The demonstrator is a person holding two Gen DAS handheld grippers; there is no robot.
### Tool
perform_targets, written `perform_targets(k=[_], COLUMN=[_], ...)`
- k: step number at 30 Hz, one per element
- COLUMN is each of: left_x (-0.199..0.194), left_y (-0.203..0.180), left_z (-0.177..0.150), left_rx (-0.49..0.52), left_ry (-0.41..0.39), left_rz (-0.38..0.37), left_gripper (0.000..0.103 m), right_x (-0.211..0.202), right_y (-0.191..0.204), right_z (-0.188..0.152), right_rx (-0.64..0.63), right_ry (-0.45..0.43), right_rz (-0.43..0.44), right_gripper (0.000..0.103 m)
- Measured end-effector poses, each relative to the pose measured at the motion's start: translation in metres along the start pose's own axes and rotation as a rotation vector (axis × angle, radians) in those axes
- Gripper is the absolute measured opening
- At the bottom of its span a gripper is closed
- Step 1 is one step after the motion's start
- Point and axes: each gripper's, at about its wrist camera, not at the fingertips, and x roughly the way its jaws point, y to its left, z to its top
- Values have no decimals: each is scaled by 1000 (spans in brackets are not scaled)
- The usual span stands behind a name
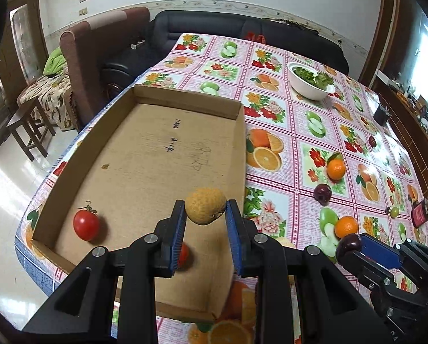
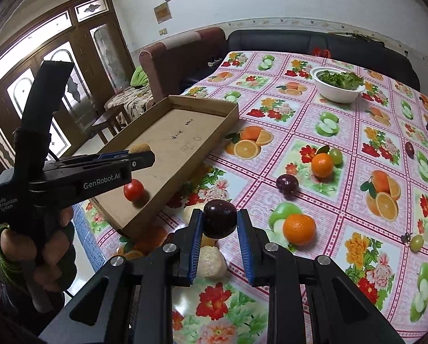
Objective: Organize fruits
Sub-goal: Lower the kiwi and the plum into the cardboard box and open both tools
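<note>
Left claw (image 1: pixel 205 219) clamps a rough round tan fruit (image 1: pixel 205 205) above the shallow cardboard tray (image 1: pixel 145 149); right claw (image 2: pixel 219 223) pinches a dark purple plum (image 2: pixel 220 218) over the surface (image 2: pixel 314 114).

Left gripper (image 1: pixel 205 218): black frame, blue pads, pinching a tan, netted fruit (image 1: pixel 205 205). Right gripper (image 2: pixel 220 223): same colours, pinching a dark purple plum (image 2: pixel 220 218). Beneath both: pink chequered tablecloth (image 2: pixel 343 149), fruit-and-flower print. Below the left gripper: brown cardboard tray (image 1: pixel 145 149), red tomato (image 1: pixel 85 225).
</note>
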Motion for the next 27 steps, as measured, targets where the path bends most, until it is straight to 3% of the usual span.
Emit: perform_targets(k=[15,27], left_x=[7,42], left_y=[86,100], left_z=[8,9], left_rx=[-154,-165], left_ry=[14,88], left_rz=[87,115], left_gripper=[26,26], right_x=[31,103], right_y=[22,79], right_z=[24,65], right_rx=[-12,-88], right_ry=[13,78], right_rz=[82,154], right_gripper=[24,24])
